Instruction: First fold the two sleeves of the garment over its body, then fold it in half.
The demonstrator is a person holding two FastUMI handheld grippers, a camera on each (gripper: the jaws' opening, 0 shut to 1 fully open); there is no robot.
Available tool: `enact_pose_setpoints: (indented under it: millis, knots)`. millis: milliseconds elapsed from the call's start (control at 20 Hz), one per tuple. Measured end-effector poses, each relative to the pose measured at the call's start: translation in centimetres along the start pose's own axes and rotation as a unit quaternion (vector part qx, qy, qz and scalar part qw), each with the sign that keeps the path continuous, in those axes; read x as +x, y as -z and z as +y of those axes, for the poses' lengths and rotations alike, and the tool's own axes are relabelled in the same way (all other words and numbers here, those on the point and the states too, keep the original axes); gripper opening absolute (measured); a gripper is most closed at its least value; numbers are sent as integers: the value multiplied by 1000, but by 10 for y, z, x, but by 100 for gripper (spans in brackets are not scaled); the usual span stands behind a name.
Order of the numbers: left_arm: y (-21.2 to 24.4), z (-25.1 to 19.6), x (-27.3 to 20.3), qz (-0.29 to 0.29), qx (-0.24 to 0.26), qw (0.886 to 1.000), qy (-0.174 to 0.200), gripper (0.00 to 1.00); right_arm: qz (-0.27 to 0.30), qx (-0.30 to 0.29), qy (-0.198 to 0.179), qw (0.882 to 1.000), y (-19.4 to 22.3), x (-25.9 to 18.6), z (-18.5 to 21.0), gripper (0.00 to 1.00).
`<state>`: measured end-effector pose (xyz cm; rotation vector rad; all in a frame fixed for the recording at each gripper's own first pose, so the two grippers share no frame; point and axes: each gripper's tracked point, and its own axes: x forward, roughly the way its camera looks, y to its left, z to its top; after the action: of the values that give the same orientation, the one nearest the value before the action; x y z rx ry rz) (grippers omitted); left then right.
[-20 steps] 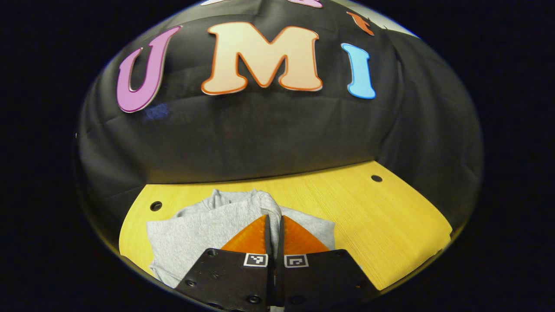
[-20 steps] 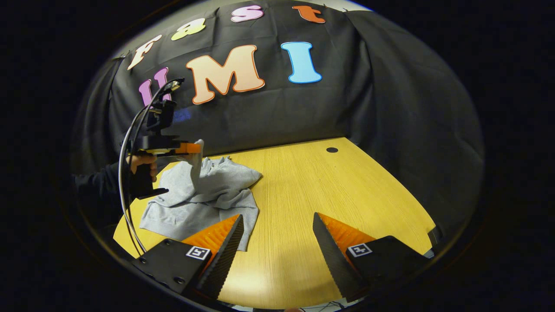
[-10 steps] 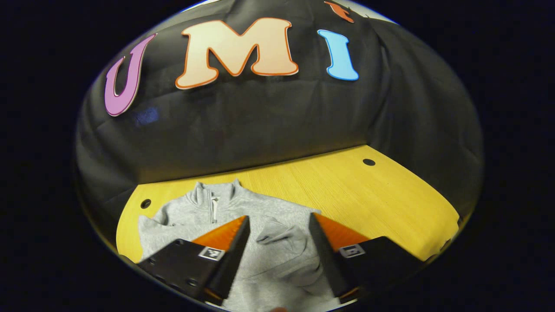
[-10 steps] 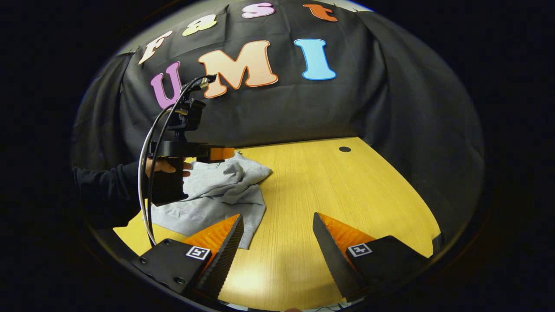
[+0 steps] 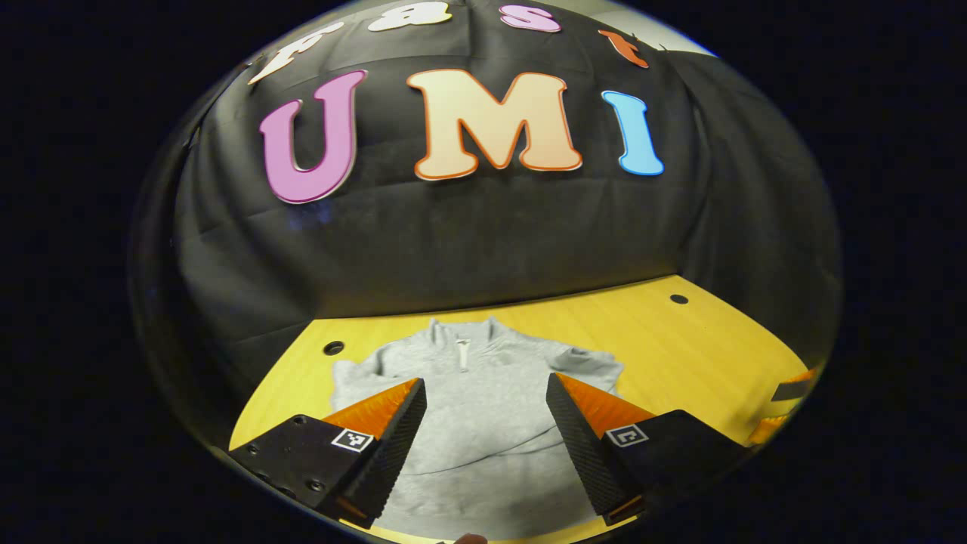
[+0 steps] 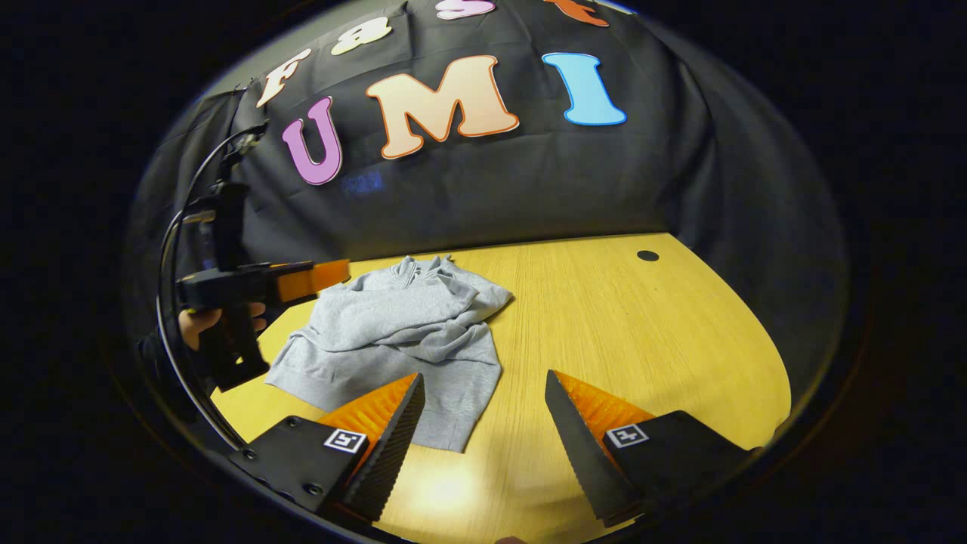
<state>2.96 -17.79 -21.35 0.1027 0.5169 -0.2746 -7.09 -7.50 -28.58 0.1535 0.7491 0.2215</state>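
Soft grey garment [image 6: 400, 325] rumpled on woodgrain table [image 6: 604, 317].

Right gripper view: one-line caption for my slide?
Open right gripper over yellow wooden table, beside grey zip-neck sweatshirt; left gripper open.

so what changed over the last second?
The left gripper was shut on a sleeve of the grey garment a second ago; it has let go, opened, and pulled back off the cloth. The sleeve now lies folded across the garment's body. The right gripper stayed open and empty above the yellow table, near the garment's bottom hem.
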Motion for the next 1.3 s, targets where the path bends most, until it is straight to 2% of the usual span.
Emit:
enact_pose_setpoints:
  millis: [200,300,450,500,550,650,700,950,1000,1150,1200,1300]
  knots:
    - [32,62,-29,12,4,999,-43,95,19,-7,2,1000,13,18,9,99]
    - [61,87,-42,39,-13,997,-60,95,32,-16,7,999,20,25,14,99]
    - [99,115,-56,77,-50,993,-79,95,51,-37,11,998,35,34,22,99]
    - [110,124,-60,88,-56,991,-86,100,57,-42,12,997,39,37,24,99]
    - [122,131,-60,96,-60,989,-91,96,63,-46,13,997,43,38,26,99]
    - [140,143,-63,112,-63,987,-97,95,74,-49,16,996,52,42,30,96]
    - [149,149,-63,123,-64,986,-98,96,79,-48,17,996,56,45,33,99]
    - [190,160,-62,166,-76,979,-91,96,109,-42,34,993,76,58,50,99]
    - [197,161,-61,173,-79,978,-88,96,117,-41,37,992,82,59,53,96]
    - [210,163,-61,186,-79,976,-81,96,141,-37,49,988,99,62,55,96]
    - [213,162,-59,189,-77,976,-78,96,148,-37,55,987,103,63,55,99]
    - [216,161,-59,190,-76,976,-70,96,158,-37,65,985,109,66,53,96]
